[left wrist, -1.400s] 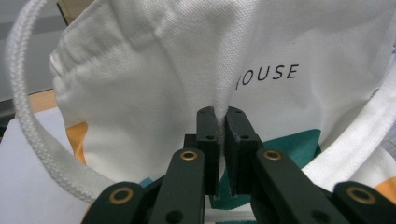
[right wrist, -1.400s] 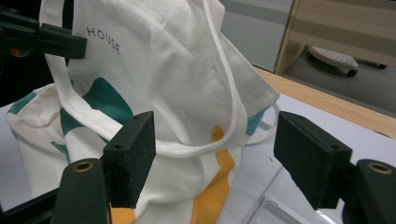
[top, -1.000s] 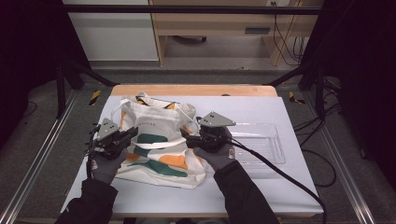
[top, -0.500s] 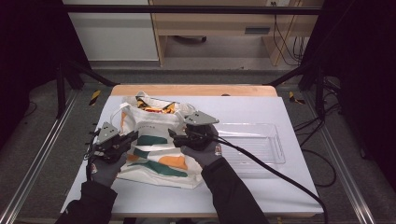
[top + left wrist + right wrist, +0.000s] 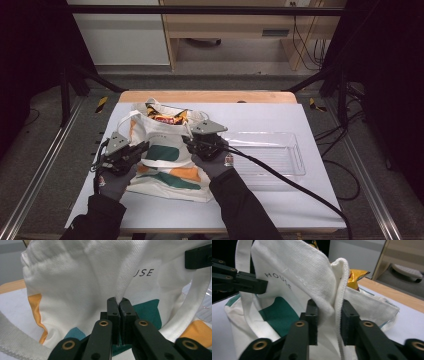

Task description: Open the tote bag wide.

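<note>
A white tote bag (image 5: 165,172) with green and orange patches lies on the white table (image 5: 310,117), its mouth facing the far side. A yellow and red snack packet (image 5: 167,118) shows in the mouth, and its gold corner (image 5: 356,275) is visible in the right gripper view. My left gripper (image 5: 141,148) is at the bag's left side, shut on a raised fold of cloth (image 5: 125,277). My right gripper (image 5: 190,142) is at the bag's right side, shut on the bunched hem (image 5: 342,277). The two grippers face each other across the bag.
A clear plastic tray (image 5: 296,161) sits on the table just right of the bag, beside my right hand. The right gripper's cable (image 5: 300,190) runs off over the table's near right corner. A wooden strip (image 5: 210,96) edges the table's far side.
My right gripper has moved left toward the left one, pulling cloth with it. The bag's top layer has bunched up and its mouth shows the packet more.
</note>
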Demonstrator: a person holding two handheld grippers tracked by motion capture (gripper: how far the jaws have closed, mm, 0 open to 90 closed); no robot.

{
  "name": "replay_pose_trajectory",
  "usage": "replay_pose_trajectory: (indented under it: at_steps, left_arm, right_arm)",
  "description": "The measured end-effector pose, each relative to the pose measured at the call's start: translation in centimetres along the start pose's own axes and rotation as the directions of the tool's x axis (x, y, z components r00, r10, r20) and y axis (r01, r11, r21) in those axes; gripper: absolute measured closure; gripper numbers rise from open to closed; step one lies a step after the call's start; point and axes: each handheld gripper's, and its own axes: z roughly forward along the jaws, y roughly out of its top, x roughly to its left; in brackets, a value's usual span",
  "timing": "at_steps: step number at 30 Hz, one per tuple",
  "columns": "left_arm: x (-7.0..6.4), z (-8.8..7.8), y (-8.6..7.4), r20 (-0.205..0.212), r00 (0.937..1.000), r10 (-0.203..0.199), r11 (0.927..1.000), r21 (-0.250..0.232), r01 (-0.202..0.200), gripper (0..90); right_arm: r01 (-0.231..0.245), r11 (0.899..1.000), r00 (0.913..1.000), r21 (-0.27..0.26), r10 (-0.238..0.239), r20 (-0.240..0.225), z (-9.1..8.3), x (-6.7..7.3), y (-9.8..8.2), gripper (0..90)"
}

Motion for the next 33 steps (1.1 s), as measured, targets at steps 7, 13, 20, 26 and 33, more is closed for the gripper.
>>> replay_pose_trajectory:
  at_steps: [7,13,20,26,33]
  left_arm:
    - [0.1,-0.1,0.4,-0.004,0.9999,-0.012,0.9996,-0.027,0.012,70.7]
    - [-0.2,-0.3,0.3,0.012,0.9999,-0.005,0.9998,-0.019,0.005,77.8]
    - [-0.7,-1.2,-0.9,0.016,0.9998,0.013,0.9998,0.015,-0.014,87.6]
    - [-0.8,-2.1,-2.4,0.015,0.9996,0.023,0.9995,0.024,-0.023,87.8]
    - [-1.1,-2.3,-3.4,0.019,0.9992,0.036,0.9983,0.044,-0.037,87.8]
  right_arm:
    - [0.043,0.999,0.9990,0.000,-0.043,-0.014,-0.5,0.8,-0.3,82.0]
    - [0.081,0.997,0.9964,-0.001,-0.081,-0.025,-1.0,2.0,-0.9,82.1]
    - [0.082,0.997,0.9961,0.008,-0.081,-0.034,-1.2,2.8,-2.2,77.4]
    - [0.070,0.997,0.9951,0.018,-0.068,-0.071,-1.7,3.2,-2.4,55.2]
    - [0.055,0.994,0.9935,-0.089,-0.064,-0.095,-4.1,3.3,-1.2,44.2]
